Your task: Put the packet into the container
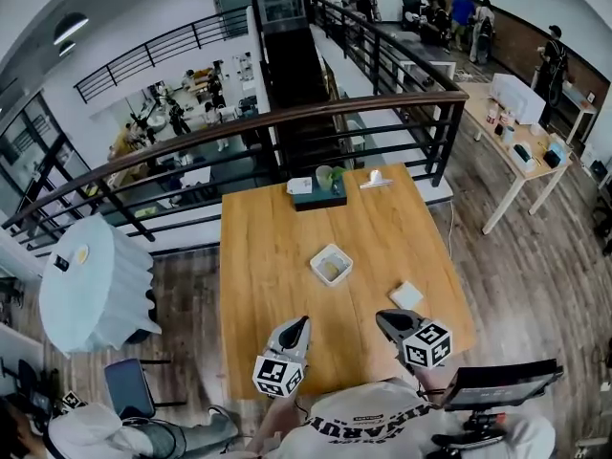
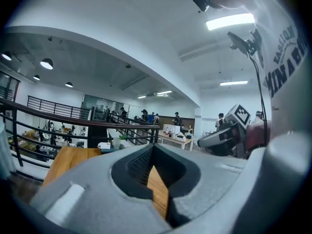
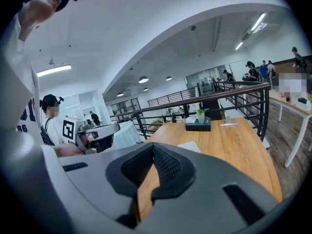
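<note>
While left gripper point(image 1: 300, 324) and right gripper point(image 1: 383, 318) hover closed and empty, the packet point(image 1: 405, 295) lies untouched near the container point(image 1: 331, 264), so pickup looks next: right jaws must open over it.

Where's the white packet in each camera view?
Head view: packet on the table's near right, by the right gripper.
Left gripper view: not in it.
Right gripper view: packet just above the jaws, right of centre.
Shared landmark: potted plant at the table's far edge.

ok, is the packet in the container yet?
Out. In the head view the packet lies flat on the table, apart from the container, with neither gripper touching it.
</note>
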